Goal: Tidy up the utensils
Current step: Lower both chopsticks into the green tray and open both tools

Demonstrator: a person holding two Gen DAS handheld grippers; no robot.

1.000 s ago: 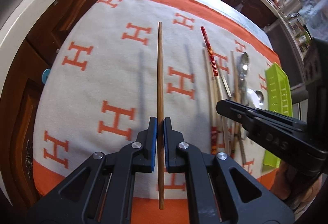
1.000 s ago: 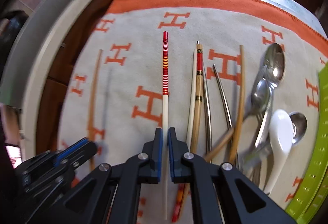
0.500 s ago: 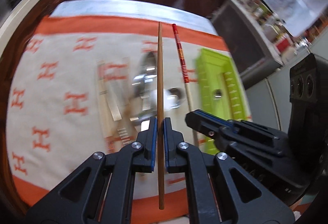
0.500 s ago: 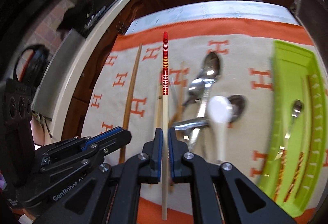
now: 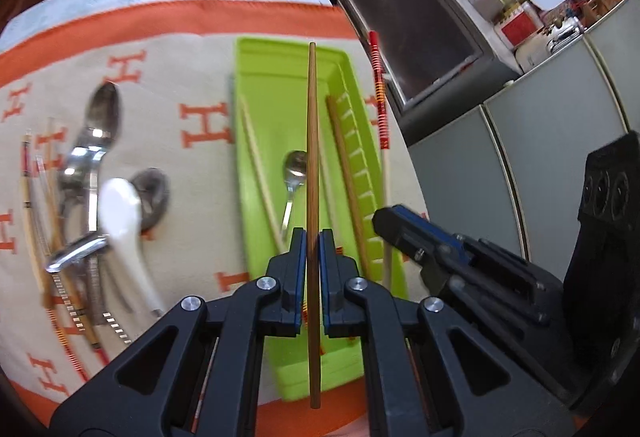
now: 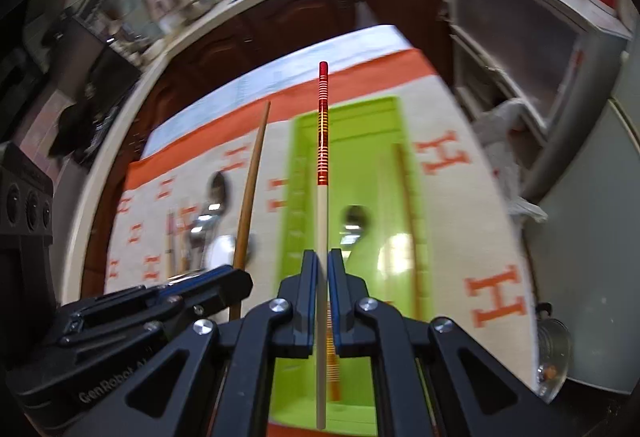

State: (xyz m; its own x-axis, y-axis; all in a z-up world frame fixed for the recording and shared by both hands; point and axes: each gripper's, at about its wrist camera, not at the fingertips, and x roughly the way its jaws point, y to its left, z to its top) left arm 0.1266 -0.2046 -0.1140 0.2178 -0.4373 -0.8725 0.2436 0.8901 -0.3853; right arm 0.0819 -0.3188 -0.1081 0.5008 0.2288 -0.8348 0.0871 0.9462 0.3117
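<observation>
The left gripper (image 5: pixel 313 241) has its fingers (image 5: pixel 297 253) clamped on a plain brown chopstick (image 5: pixel 312 141), which runs lengthwise above the green tray (image 5: pixel 276 77). The right gripper (image 6: pixel 321 261) pinches a pale chopstick with a red striped end (image 6: pixel 322 141), held over the same tray and roughly parallel to its long side. Inside the tray lie a small metal spoon (image 5: pixel 294 169) and several chopsticks (image 5: pixel 260 165). The tray sits on a cream cloth with orange H marks (image 5: pixel 200 125) covering the bench. To the left of the tray on the cloth lies a loose heap of metal spoons (image 5: pixel 96 141), a white ceramic spoon (image 5: pixel 122 213) and more chopsticks (image 5: pixel 34 229)
</observation>
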